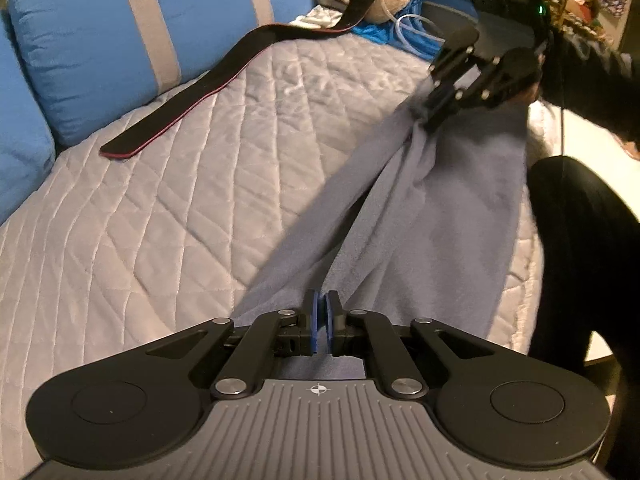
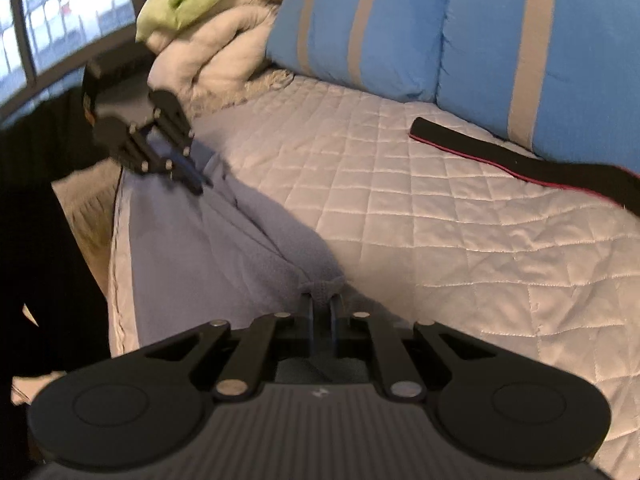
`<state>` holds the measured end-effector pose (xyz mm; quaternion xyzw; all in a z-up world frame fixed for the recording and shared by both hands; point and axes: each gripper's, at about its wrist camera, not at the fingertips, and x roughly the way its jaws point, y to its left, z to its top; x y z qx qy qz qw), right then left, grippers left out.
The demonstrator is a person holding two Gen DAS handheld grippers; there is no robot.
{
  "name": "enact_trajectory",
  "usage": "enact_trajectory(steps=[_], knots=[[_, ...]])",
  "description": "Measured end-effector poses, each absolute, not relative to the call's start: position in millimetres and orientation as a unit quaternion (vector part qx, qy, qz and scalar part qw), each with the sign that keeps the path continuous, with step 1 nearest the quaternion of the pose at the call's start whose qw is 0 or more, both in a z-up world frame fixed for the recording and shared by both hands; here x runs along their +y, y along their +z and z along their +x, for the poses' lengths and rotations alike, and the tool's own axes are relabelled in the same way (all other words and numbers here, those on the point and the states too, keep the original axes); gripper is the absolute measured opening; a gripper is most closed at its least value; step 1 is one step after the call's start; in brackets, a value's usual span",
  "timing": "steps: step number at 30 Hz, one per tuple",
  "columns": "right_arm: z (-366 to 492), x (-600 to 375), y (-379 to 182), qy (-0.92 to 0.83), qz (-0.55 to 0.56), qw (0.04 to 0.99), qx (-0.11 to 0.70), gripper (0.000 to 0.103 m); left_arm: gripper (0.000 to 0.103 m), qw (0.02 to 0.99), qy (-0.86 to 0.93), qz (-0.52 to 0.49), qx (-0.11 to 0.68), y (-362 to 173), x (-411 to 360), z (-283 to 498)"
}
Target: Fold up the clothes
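Left gripper (image 1: 322,322): pinches one end of the grey garment (image 1: 452,216).
Right gripper (image 2: 320,318): clamps the other end (cloth bunched).
Bed (image 1: 168,200): garment lies stretched between them.

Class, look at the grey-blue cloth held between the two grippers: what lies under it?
Under the grey-blue cloth lies the white quilted bedcover, showing around its edges. The bedcover beneath the cloth is covered and cannot be seen. The left gripper and right gripper pinch its corners.

Each wrist camera looks steeply down along its own gripper, close above the bed (image 1: 160,208). Both views share the quilt, the blue pillows (image 2: 360,28) and the opposite gripper.
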<state>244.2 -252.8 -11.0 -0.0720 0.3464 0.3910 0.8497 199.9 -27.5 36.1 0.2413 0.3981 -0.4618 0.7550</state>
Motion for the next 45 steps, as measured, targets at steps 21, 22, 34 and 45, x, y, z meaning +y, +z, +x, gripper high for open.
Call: enact_trajectory(steps=[21, 22, 34, 45], knots=[[210.3, -227.4, -12.1, 0.360, -0.185, 0.874, 0.269, 0.011, 0.004, 0.747, -0.488, 0.190, 0.410, 10.0, -123.7, 212.9], [208.9, -227.3, -10.3, 0.355, -0.182, 0.877, 0.267, 0.017, 0.004, 0.749, -0.486, 0.211, 0.396, 11.8, -125.8, 204.6], [179.2, -212.7, 23.6, 0.380, -0.069, 0.885, 0.261, 0.059, 0.004, 0.700, -0.502, 0.437, 0.260, 0.6, -146.8, 109.9], [185.0, -157.5, 5.7, 0.408, -0.201, 0.840, 0.296, 0.068, 0.005, 0.678, -0.514, 0.464, 0.247, -12.6, -150.8, 101.2]])
